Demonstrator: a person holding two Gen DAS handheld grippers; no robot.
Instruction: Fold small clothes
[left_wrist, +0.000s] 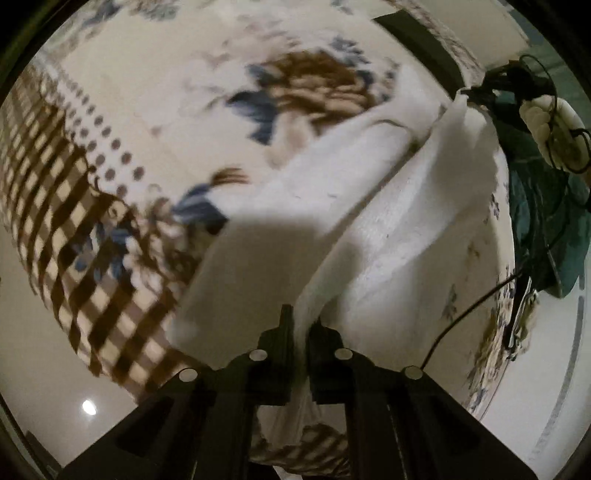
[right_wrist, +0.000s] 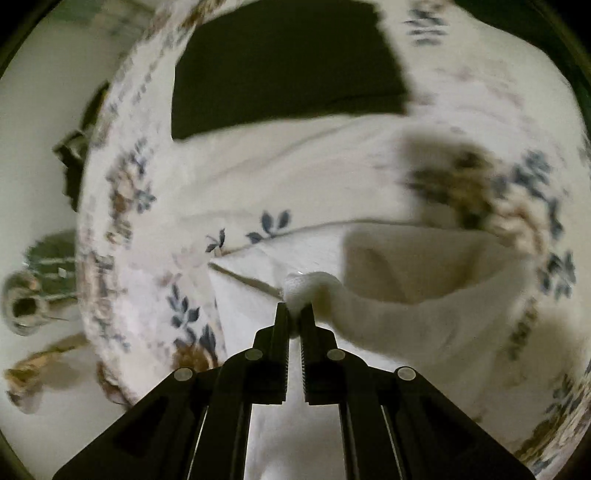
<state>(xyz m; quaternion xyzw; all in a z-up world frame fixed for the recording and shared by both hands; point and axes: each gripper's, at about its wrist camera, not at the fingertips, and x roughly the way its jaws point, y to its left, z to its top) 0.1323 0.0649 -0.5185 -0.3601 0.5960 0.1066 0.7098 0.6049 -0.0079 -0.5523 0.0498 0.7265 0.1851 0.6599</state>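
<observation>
My left gripper (left_wrist: 302, 321) and right gripper (right_wrist: 294, 314) each pinch an edge of the fluffy white towel (left_wrist: 388, 221) above the floral tablecloth (left_wrist: 155, 92).

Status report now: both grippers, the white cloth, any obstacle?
Left gripper shut on white cloth. Right gripper shut on its other corner. Cloth lifted over floral bedsheet. Dark garment beyond, not blocking.

A white cloth (right_wrist: 406, 317) is pinched by the right gripper (right_wrist: 294, 314) above the floral bedspread (right_wrist: 147, 229); a dark garment (right_wrist: 288, 62) is seen near its far edge.
</observation>
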